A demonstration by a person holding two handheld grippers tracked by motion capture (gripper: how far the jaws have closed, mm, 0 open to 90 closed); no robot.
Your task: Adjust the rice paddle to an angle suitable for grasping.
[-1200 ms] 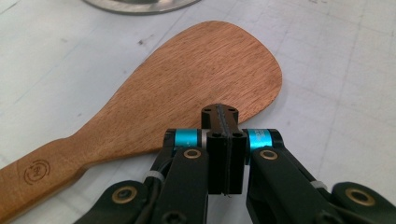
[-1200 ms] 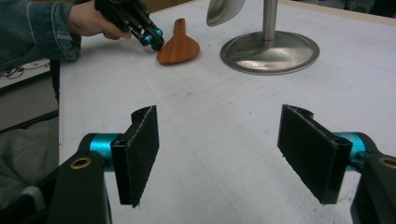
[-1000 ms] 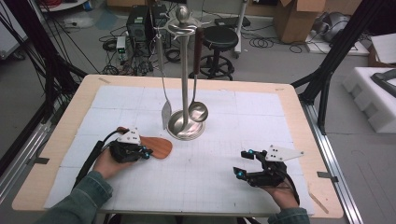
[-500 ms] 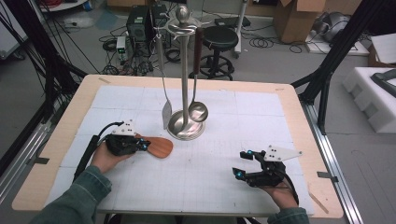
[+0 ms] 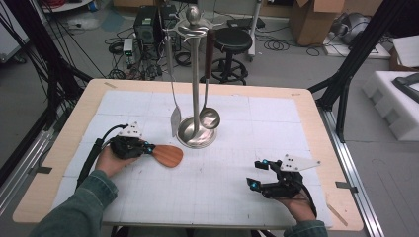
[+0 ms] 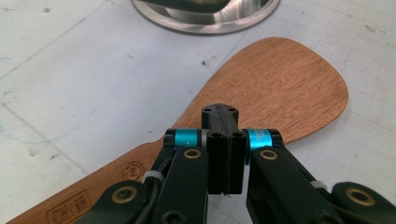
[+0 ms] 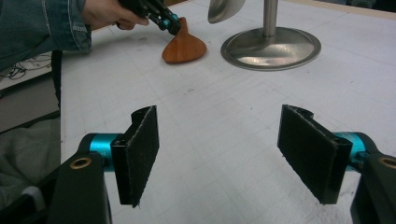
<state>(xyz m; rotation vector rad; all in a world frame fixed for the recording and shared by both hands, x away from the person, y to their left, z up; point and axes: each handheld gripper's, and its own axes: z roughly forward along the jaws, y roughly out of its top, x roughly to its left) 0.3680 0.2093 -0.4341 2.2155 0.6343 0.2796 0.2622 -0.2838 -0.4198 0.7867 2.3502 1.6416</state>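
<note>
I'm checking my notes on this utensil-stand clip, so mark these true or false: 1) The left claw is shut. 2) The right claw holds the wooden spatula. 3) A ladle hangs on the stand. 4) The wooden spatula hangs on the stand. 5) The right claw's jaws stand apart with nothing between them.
1) True: the left claw has its jaws together above the wooden spatula.
2) False: the right claw is empty; the spatula lies by the left one.
3) True: the ladle hangs on the stand.
4) False: it is on the table.
5) True.
</note>
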